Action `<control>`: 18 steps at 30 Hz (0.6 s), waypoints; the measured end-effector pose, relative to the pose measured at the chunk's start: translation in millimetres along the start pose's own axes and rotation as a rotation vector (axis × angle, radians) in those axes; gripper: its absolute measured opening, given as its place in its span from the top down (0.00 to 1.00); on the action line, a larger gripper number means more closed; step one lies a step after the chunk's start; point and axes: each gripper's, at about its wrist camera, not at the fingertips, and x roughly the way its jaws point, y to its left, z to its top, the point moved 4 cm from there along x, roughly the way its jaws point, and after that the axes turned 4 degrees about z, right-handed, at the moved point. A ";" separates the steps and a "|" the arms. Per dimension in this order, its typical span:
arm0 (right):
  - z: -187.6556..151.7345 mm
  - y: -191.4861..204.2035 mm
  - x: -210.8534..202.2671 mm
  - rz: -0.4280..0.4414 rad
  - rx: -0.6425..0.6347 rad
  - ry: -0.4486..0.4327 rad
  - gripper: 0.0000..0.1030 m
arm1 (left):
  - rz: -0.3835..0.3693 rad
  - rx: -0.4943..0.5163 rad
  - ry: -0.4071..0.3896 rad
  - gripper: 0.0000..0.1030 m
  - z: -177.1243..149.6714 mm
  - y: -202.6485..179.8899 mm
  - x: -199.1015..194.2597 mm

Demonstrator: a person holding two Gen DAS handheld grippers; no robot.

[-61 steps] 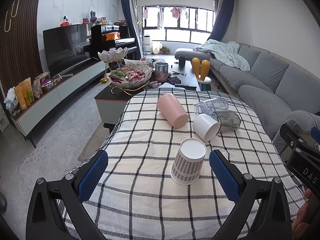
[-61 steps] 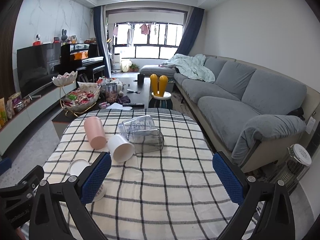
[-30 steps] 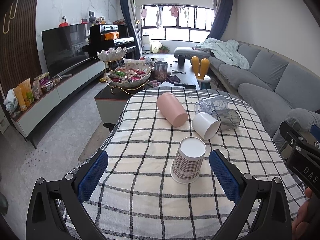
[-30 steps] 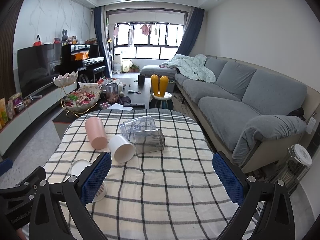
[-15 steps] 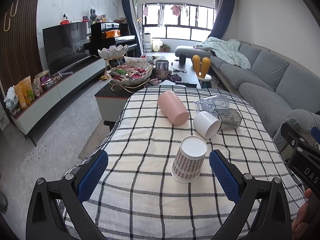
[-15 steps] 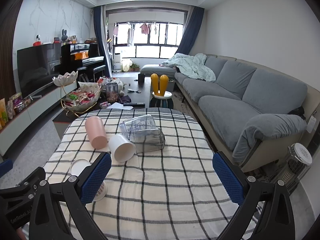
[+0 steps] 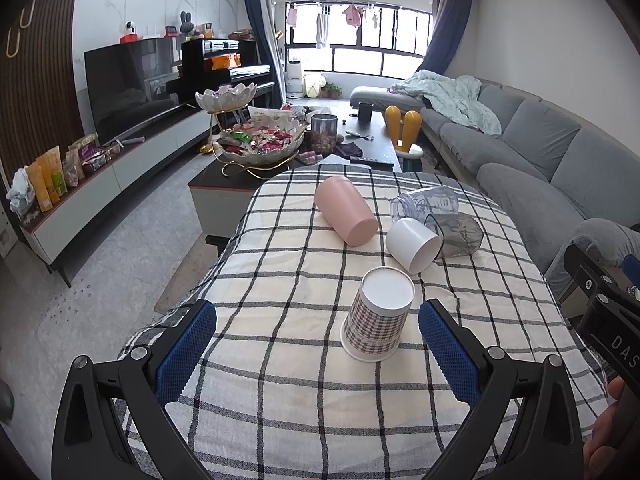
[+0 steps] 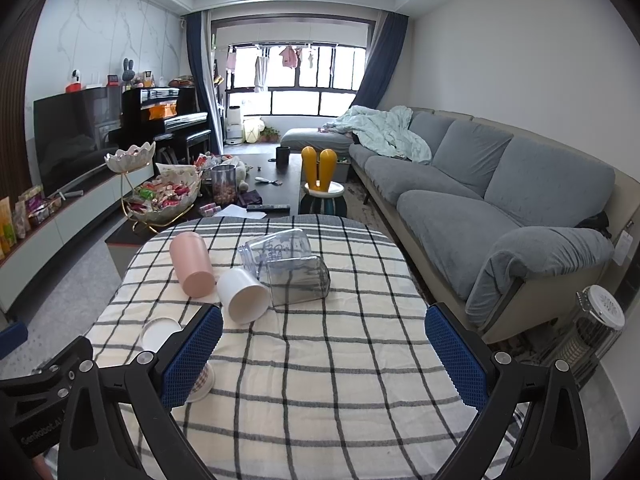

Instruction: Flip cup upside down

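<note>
The plaid paper cup (image 7: 378, 314) is seen mouth-down on the checked bench (image 7: 280, 360), between the wide-spread left tongs (image 7: 318, 344), untouched. Being light, it could be tipped by a pad (image 7: 448, 354). The white cup (image 7: 414, 244) lies on its side near; the right tongs (image 8: 324, 354) are wide, empty

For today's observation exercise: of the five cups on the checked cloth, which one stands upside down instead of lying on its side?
The plaid paper cup, nearest the left gripper: it stands rim-down, while the others lie tipped over.
</note>
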 end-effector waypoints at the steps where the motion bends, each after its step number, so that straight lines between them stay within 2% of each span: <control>1: 0.0 0.0 -0.1 0.000 0.000 0.000 0.01 | 0.000 -0.001 0.002 0.00 -0.4 0.2 0.4; 18: 0.3 -0.6 -0.4 -0.001 0.000 0.002 0.01 | 0.016 0.009 0.004 0.00 -2.2 1.9 2.6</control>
